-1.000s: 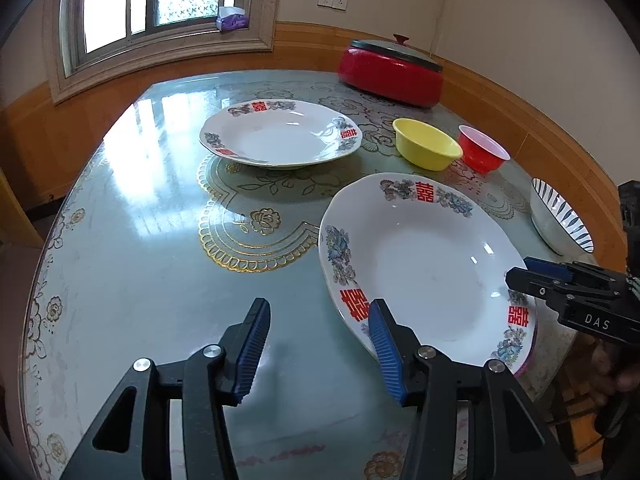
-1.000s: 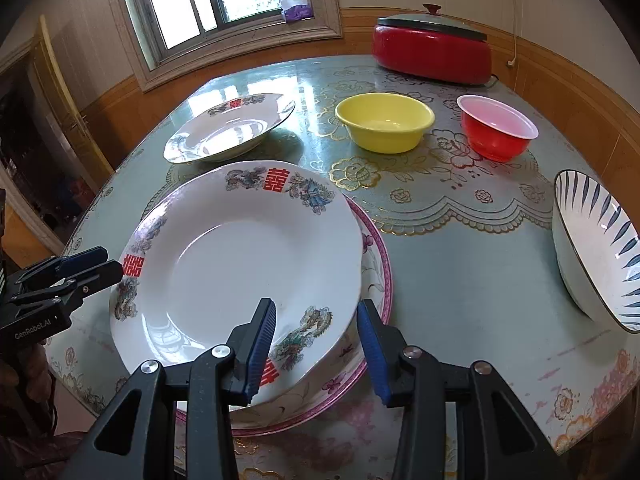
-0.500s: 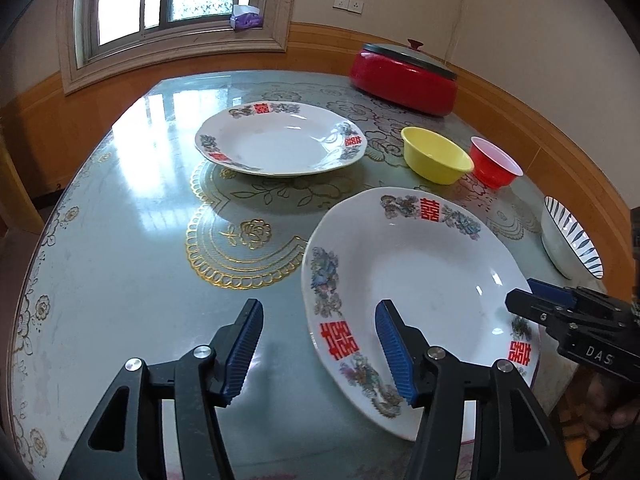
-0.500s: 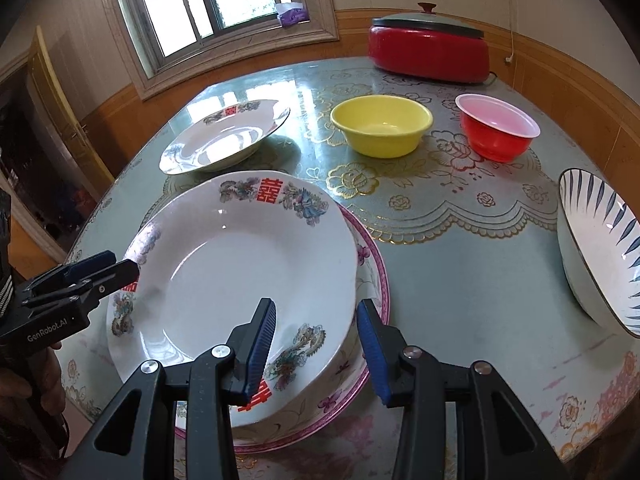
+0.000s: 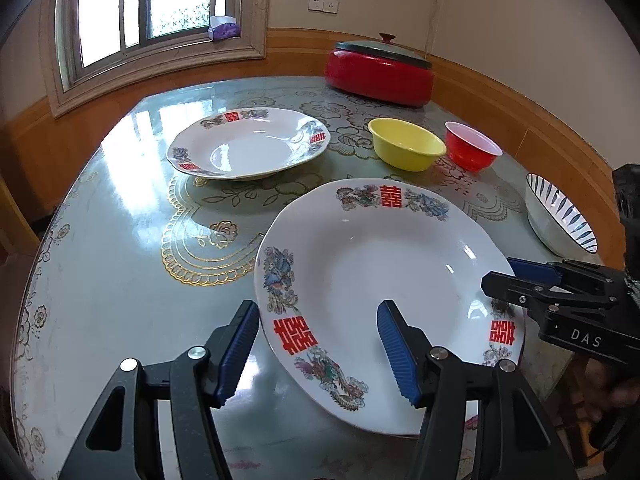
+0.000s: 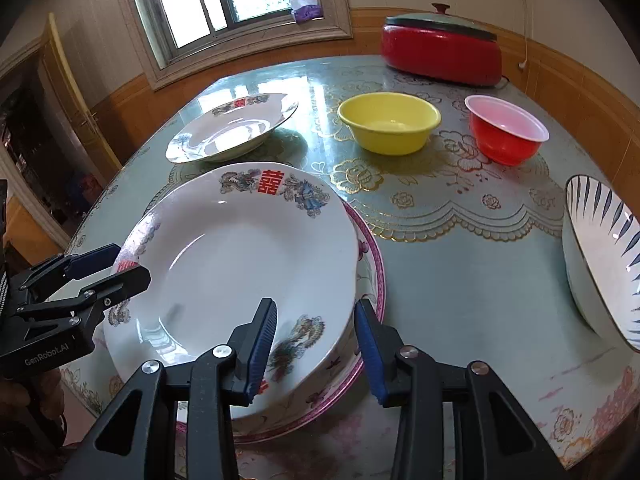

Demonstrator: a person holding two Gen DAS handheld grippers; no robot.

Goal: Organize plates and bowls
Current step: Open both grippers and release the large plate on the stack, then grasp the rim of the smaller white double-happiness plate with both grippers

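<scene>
Near plate [image 5: 380, 280]: white, deep-welled, wavy at the rim, ringed with blue-grey dragon and flower prints and red double-happiness characters at four spots. Sits toward 5 o'clock on the green, gold-patterned table [image 5: 120, 260], close to its near edge. Rests on top of a wider pink-rimmed plate [image 6: 372, 272], shifted toward 9 o'clock so that the pink border shows only from 2 to 5 o'clock in the right wrist view. Looks slightly tipped rather than nested flat (hard to be sure through the fisheye).

Elsewhere on the table: a matching second plate [image 5: 248, 148] at 11 o'clock; a yellow bowl [image 5: 404, 148] and a red bowl [image 5: 472, 152] side by side at 1 o'clock; a blue-striped bowl [image 5: 560, 216] at 3 o'clock by the edge; a lidded red pot [image 5: 380, 76] at 12 o'clock against the wall.

Left gripper [image 5: 318, 320]: angled down at the plate's 8 o'clock rim, straddling it, with one blue pad out over bare table and the other over the well. Released, jaws just now widening, with clear gaps on both sides of the rim.

Right gripper [image 6: 315, 312]: angled down at the plate's 5 o'clock rim, with one pad inside over the dragon print and the other outside above the pink border. Jaws just now drawing a little closer around that rim. No telling whether the pads actually press on it. Seen in the left wrist view as black fingers meeting the rim at 3 o'clock.
</scene>
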